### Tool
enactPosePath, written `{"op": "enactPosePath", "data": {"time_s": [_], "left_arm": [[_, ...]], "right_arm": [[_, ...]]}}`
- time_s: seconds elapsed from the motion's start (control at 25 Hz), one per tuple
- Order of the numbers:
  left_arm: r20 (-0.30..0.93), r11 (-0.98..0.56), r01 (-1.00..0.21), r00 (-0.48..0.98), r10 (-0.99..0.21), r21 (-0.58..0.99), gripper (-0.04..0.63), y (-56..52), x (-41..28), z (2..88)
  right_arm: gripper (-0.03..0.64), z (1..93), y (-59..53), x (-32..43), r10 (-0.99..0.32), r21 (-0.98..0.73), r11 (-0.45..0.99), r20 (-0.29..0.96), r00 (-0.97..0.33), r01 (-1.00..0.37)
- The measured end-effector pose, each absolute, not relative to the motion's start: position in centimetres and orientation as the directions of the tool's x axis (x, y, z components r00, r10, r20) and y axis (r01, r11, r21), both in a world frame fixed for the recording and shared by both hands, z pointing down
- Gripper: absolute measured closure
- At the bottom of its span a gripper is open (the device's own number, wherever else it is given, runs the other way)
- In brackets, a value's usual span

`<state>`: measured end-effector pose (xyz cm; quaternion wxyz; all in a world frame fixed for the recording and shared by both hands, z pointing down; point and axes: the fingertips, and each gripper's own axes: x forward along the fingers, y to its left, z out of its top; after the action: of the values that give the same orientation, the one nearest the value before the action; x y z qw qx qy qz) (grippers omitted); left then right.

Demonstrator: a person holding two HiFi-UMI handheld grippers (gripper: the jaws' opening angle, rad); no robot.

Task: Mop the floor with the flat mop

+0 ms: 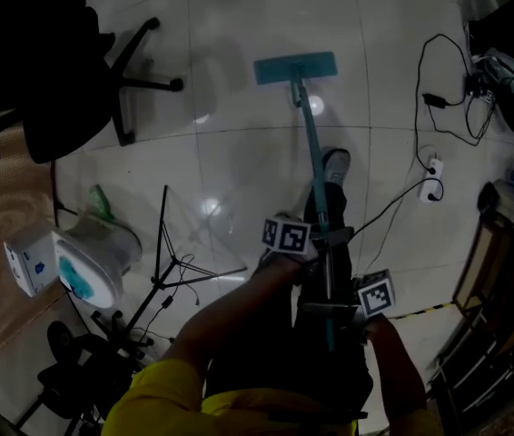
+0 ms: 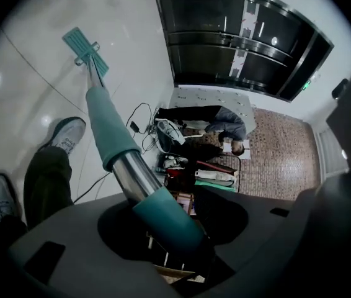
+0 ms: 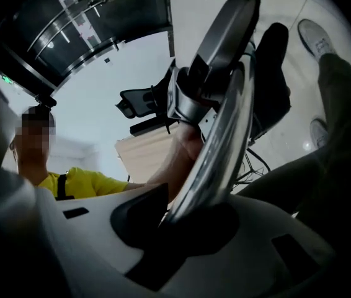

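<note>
Pale tiled floor (image 1: 239,25), one flat mop (image 1: 307,125)

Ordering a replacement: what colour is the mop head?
The mop head is teal, clearest in the head view.

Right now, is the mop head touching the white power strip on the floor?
No, in the head view the mop head lies well to the left of the power strip, with open floor between them.
</note>
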<state>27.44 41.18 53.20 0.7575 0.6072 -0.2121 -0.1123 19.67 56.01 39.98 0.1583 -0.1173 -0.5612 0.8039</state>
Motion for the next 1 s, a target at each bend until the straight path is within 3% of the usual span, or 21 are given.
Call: {"op": "enactPosePath", "data": {"time_s": [0.24, 0.4, 0.52, 0.64, 0.72, 0.84, 1.0], "left_arm": [[0.204, 0.194, -0.132, 0.882, -0.425, 0.972, 0.417, 26.9, 22.0, 59.0], [0.169, 0.146, -0.110, 0.851, -0.498, 0.983, 0.417, 14.3, 16.5, 61.9], [0.235, 0.113, -0.207, 0.894, -0.381, 0.972, 0.411, 9.5, 14.6, 63.1], [0.200, 0.125, -0.164, 0.906, -0.374, 0.978, 0.408, 9.4, 15.9, 60.0], [0.191, 0.170, -0.138, 0.917, -0.351, 0.976, 0.403, 13.2, 18.8, 56.9], [0.200, 0.236, -0.113, 0.898, -0.391, 0.965, 0.400, 18.1, 22.2, 53.5], [0.206, 0.225, -0.102, 0.836, -0.509, 0.969, 0.403, 14.5, 20.5, 55.1]], "right_arm": [[0.550, 47.9, 42.6, 14.8, 0.408, -0.974, -0.171, 0.065, -0.911, -0.147], [0.545, 51.6, 31.1, 9.8, 0.386, -0.981, -0.152, 0.053, -0.921, -0.121], [0.554, 51.8, 26.3, 7.0, 0.375, -0.974, -0.199, 0.026, -0.927, -0.108], [0.569, 47.5, 25.4, 7.9, 0.277, -0.944, -0.329, -0.056, -0.959, -0.039], [0.566, 44.1, 28.9, 11.0, 0.336, -0.922, -0.373, -0.032, -0.941, -0.101], [0.564, 41.0, 33.4, 15.2, 0.462, -0.904, -0.363, 0.037, -0.886, -0.227], [0.572, 42.7, 29.5, 14.3, 0.435, -0.925, -0.316, 0.056, -0.899, -0.211]]}}
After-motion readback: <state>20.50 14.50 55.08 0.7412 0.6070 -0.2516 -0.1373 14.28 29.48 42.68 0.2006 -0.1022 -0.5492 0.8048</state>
